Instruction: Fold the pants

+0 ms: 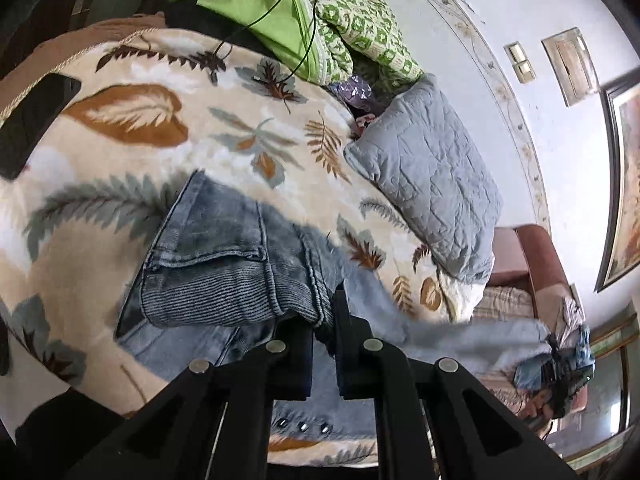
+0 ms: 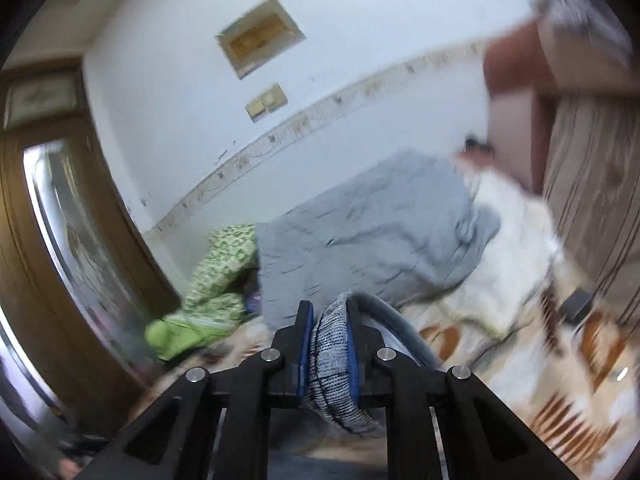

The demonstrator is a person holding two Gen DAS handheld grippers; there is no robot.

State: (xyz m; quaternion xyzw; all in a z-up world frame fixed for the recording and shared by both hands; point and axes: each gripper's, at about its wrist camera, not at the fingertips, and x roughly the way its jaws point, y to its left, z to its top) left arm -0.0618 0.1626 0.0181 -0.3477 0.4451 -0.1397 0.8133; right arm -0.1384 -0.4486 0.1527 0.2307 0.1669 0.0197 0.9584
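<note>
Blue denim pants (image 1: pixel 224 264) lie on a leaf-patterned blanket (image 1: pixel 120 152) on a bed. In the left wrist view my left gripper (image 1: pixel 325 320) is shut on a seam edge of the pants, with the waist area spread to its left and a leg trailing right. That leg's far end is held by my right gripper (image 1: pixel 560 364), seen at the right edge. In the right wrist view my right gripper (image 2: pixel 329 320) is shut on a ribbed grey-blue fold of the pants (image 2: pixel 334 356), lifted above the bed. The view is motion-blurred.
A grey quilted pillow (image 1: pixel 428 176) lies at the wall side of the bed, also in the right wrist view (image 2: pixel 368 232). Green bedding (image 1: pixel 320 28) is piled beyond it. A dark phone-like slab (image 1: pixel 32 120) lies on the blanket's left. A brown headboard (image 1: pixel 532 256) and a wooden door (image 2: pixel 60 216) stand nearby.
</note>
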